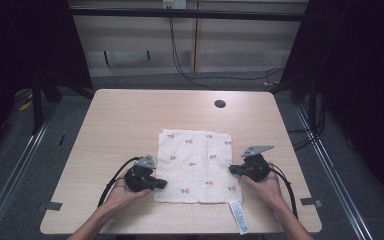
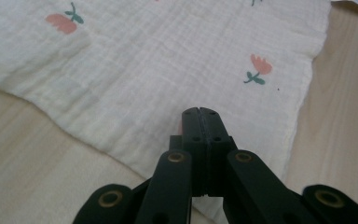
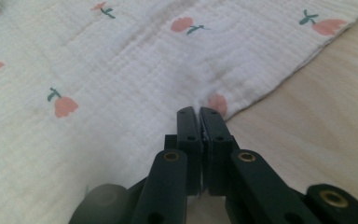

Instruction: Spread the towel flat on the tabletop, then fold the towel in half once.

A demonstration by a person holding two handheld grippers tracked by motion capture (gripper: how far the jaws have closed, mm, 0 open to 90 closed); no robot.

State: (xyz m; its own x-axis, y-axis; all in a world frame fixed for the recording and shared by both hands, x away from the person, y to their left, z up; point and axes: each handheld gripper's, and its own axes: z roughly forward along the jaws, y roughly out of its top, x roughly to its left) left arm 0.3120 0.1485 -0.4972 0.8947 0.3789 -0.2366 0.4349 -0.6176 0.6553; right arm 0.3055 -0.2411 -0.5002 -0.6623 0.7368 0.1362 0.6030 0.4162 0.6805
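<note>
A white cloth (image 1: 195,165) with little pink flowers lies flat near the middle of the table (image 1: 120,120). A white tag (image 1: 239,217) sticks out at the cloth's 5 o'clock corner.

The left gripper (image 1: 161,184) sits at the cloth's 8 o'clock edge. Its jaws are pressed together, and in the left gripper view (image 2: 200,114) they pinch the cloth's edge.

The right gripper (image 1: 232,169) sits at the cloth's 3 o'clock edge. Its jaws are also pressed together, and in the right gripper view (image 3: 199,116) they pinch the cloth by a pink flower (image 3: 217,102).
</note>
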